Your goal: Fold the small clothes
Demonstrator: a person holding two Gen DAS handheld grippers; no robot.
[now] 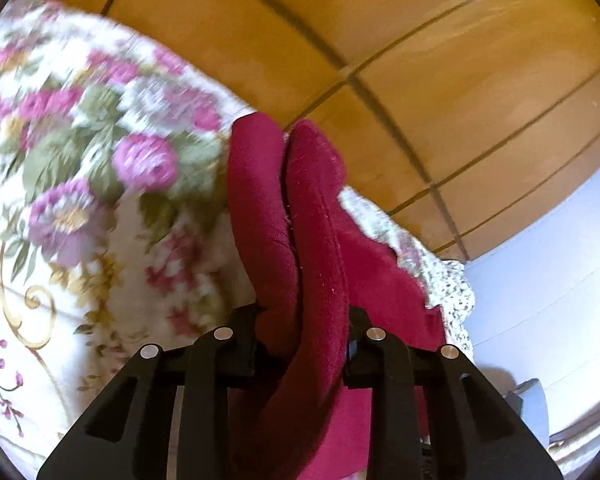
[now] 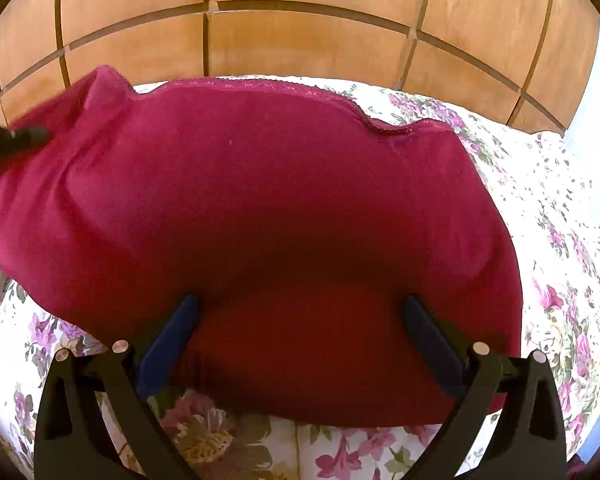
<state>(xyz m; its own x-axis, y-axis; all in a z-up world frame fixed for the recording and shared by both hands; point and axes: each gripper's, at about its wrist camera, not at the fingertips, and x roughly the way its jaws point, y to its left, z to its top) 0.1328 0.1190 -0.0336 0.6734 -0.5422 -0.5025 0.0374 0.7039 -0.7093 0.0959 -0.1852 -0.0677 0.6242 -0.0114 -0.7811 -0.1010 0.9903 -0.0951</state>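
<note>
Crimson garment (image 2: 260,208) on floral bedspread (image 2: 556,216); wooden panelled wardrobe (image 2: 300,40) behind.

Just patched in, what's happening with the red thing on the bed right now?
A person is folding a dark red knit garment on a floral bedspread. The left claw is shut on a bunched edge of it, raised off the bed. The right claw hangs open over the near edge, gripping nothing. Wooden cabinet panels stand behind.
</note>
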